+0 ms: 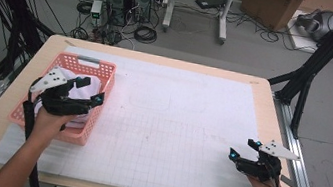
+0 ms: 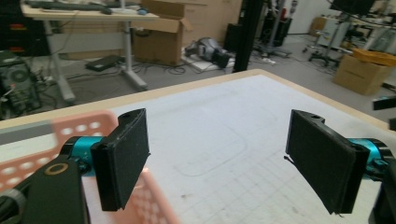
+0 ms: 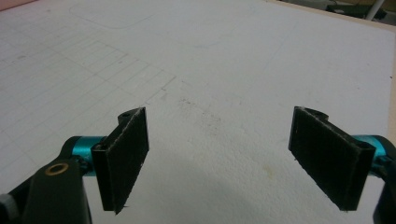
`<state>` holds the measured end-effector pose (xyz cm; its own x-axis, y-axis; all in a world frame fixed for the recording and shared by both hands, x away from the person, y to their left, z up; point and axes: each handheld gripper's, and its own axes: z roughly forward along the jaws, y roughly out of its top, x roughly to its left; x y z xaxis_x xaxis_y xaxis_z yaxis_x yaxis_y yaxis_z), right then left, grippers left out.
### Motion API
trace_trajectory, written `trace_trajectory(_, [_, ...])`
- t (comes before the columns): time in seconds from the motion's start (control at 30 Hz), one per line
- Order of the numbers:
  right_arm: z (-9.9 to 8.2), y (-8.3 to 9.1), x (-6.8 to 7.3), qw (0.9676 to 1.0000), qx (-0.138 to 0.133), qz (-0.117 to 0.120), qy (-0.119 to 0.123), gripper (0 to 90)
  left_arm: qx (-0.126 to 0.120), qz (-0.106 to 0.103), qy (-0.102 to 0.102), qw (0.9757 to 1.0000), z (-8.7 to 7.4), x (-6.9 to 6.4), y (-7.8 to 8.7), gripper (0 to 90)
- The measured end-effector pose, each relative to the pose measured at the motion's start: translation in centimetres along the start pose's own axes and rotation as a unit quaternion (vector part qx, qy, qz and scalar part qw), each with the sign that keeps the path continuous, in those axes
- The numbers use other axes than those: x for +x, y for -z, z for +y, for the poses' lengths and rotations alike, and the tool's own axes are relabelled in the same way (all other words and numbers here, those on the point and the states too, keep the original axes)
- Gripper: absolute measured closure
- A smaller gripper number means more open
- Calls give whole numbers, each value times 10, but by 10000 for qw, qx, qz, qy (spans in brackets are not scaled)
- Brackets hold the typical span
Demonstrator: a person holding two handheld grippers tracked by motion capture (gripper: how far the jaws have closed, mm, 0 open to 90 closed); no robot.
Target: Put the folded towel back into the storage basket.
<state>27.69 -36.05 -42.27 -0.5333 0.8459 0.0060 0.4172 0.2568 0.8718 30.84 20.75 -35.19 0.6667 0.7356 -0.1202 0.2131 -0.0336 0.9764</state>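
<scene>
Gaping left gripper (image 1: 90, 90) points right over lengthwise-lying pink basket (image 1: 89, 65).

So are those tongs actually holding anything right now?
No. The left tongs hang open above the pink basket, with nothing between their jaws. The right tongs are open too, over the bare white mat.

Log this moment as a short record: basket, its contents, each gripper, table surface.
basket: pink basket at the table's left side
contents: white cloth, bundled inside
left gripper: left gripper over the basket, jaws open, nothing between them
right gripper: right gripper at the table's right side, jaws open, empty
surface: white gridded mat on wooden table
</scene>
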Motion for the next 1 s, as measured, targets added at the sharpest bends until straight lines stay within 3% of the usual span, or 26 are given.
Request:
trace_trajectory(0.27, [-1, 0, 0, 10000, -18, -26, -6, 191, -26, -357, -198, 9992, -7, -29, -25, 226])
trace_trajectory(0.3, [-1, 0, 0, 10000, -28, -27, -11, 191, -13, -496, -265, 9984, -10, -39, -32, 227])
trace_trajectory(0.5, [-3, 0, 1, 10000, -44, -61, 23, 190, 74, -761, -387, 9963, -23, -63, -54, 229])
trace_trajectory(0.73, [-3, 3, 5, 9998, -136, -158, 49, 190, 309, -906, -463, 9943, -41, -80, -71, 237])
trace_trajectory(1.0, [-3, 6, 6, 9995, -210, -238, 26, 190, 369, -869, -371, 9948, -64, -85, -78, 238])
